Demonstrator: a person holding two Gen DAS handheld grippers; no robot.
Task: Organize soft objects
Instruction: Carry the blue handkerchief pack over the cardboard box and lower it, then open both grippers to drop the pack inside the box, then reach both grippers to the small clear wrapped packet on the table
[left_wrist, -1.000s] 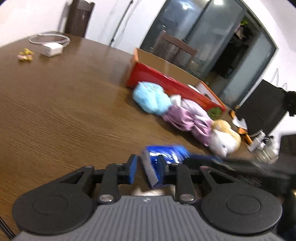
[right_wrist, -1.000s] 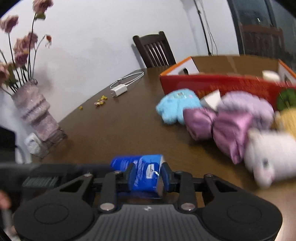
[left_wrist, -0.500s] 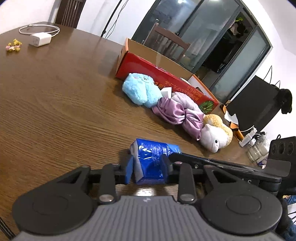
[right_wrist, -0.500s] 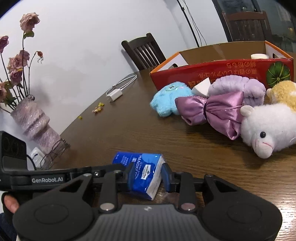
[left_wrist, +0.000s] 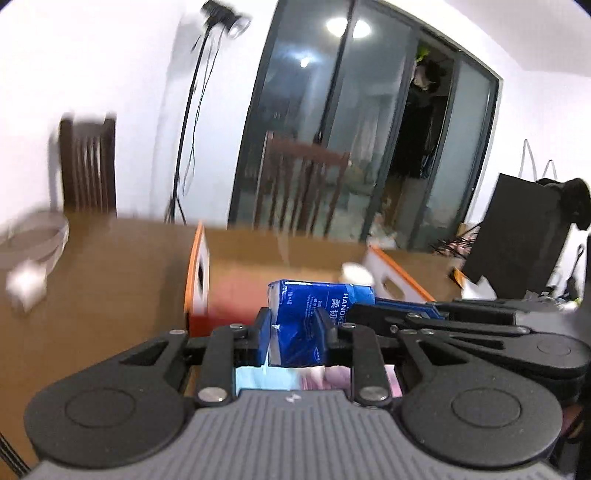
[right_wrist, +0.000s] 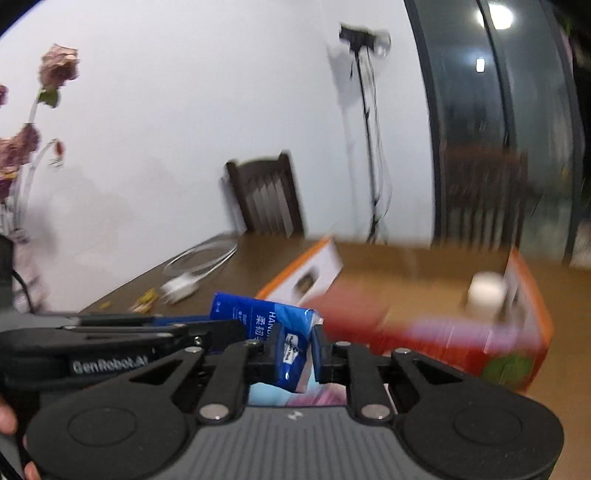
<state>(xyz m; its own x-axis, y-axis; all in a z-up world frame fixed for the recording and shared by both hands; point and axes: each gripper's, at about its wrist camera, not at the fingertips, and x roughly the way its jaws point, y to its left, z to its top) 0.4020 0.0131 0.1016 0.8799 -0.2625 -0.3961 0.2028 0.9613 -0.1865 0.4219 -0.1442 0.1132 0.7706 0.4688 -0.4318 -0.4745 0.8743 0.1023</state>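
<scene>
A blue tissue pack (left_wrist: 314, 317) is held off the table between both grippers. My left gripper (left_wrist: 295, 332) is shut on one end of it. My right gripper (right_wrist: 297, 350) is shut on the other end (right_wrist: 273, 332). The open red and orange cardboard box (left_wrist: 236, 280) stands just beyond the pack; it also shows in the right wrist view (right_wrist: 424, 325). A white roll (right_wrist: 484, 291) sits inside the box. Bits of the light blue plush (left_wrist: 258, 376) and the pink plush (left_wrist: 332, 374) show below the fingers, mostly hidden.
A white charger with its coiled cable (right_wrist: 184, 284) lies on the brown table (left_wrist: 92, 288) at the left. Wooden chairs (right_wrist: 266, 195) stand behind the table. A vase of pink flowers (right_wrist: 14, 166) stands at the far left. A black chair (left_wrist: 517, 236) is at the right.
Both grippers have lifted the tissue pack off the table and carried it toward the box. The plush toys have dropped out of sight below the fingers.
</scene>
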